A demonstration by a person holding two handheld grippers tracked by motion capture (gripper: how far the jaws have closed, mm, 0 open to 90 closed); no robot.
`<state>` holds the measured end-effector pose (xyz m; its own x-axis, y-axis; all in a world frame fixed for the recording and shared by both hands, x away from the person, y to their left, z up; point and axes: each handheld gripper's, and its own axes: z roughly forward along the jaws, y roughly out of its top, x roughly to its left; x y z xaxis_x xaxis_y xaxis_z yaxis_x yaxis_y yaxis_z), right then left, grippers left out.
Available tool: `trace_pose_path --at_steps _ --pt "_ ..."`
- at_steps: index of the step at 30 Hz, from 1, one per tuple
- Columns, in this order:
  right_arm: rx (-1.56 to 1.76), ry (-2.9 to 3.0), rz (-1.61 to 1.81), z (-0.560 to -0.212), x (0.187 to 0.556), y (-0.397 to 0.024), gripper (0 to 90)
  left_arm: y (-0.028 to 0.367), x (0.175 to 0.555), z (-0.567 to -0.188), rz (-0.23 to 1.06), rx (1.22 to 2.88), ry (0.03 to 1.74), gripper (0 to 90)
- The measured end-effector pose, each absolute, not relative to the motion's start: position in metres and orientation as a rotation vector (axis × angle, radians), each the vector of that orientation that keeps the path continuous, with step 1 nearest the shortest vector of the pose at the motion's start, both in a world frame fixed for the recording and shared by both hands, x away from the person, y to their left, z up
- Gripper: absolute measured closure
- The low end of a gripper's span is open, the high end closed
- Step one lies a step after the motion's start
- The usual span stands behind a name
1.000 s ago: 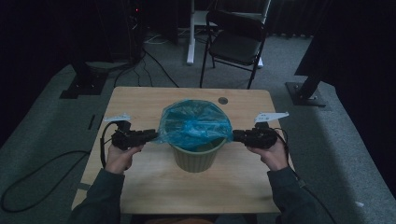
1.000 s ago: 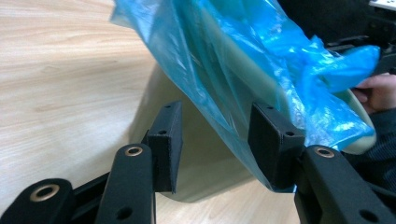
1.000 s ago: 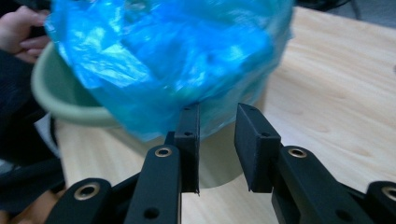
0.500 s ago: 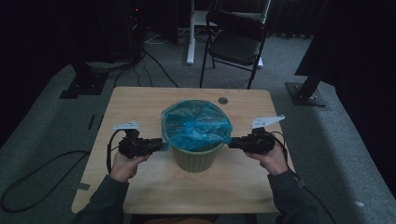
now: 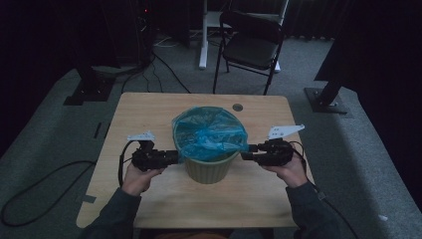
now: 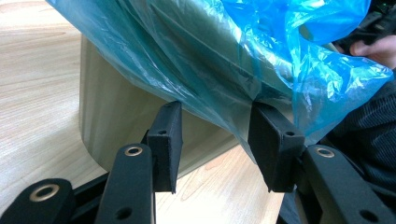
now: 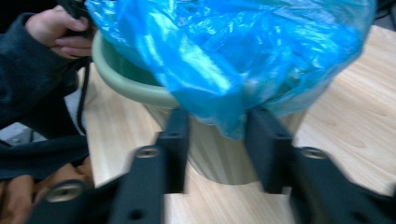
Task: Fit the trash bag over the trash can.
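Two tools, one each side of the bin mid-desk. Blue bag lines it, overhang draped past the rim. My left tool is partly open, pads just under the bag's hem, not pinching. My right tool has just been opening, hem hanging between the jaws, no grip. Bag looks thin, slippery, easily torn, so pinch the loose hem. Bin is light and may slide.
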<state>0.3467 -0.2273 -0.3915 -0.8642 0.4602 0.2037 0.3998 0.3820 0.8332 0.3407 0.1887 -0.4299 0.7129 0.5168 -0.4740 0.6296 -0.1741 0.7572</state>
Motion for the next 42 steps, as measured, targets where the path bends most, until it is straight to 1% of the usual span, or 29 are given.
trace_pose_path --at_steps 3,4,6,11,18,26,35,42 --pt "0.798 2.542 1.567 -0.392 0.347 -0.229 83.0 0.189 0.341 -0.43 -0.133 1.827 0.899 55.3" --pt "0.798 2.542 1.567 -0.392 0.347 -0.229 83.0 0.189 0.341 -0.43 -0.133 1.827 0.899 55.3" --pt "0.792 2.553 1.558 -0.393 0.346 -0.228 89.5 0.188 0.341 -0.431 -0.135 1.83 0.899 55.3" --pt "0.767 2.62 1.516 -0.4 0.346 -0.224 89.9 0.186 0.341 -0.435 -0.141 1.84 0.904 55.4" --pt "0.788 2.726 1.402 -0.419 0.349 -0.219 89.9 0.187 0.342 -0.44 -0.136 1.854 0.914 56.1" --pt "0.847 2.775 1.347 -0.435 0.352 -0.224 90.0 0.191 0.341 -0.445 -0.141 1.846 0.934 56.1" --pt "0.871 2.81 1.316 -0.441 0.352 -0.225 89.9 0.191 0.341 -0.451 -0.151 1.846 0.946 56.1" --pt "0.822 2.833 1.313 -0.441 0.348 -0.217 89.7 0.189 0.343 -0.456 -0.148 1.87 0.964 56.0"
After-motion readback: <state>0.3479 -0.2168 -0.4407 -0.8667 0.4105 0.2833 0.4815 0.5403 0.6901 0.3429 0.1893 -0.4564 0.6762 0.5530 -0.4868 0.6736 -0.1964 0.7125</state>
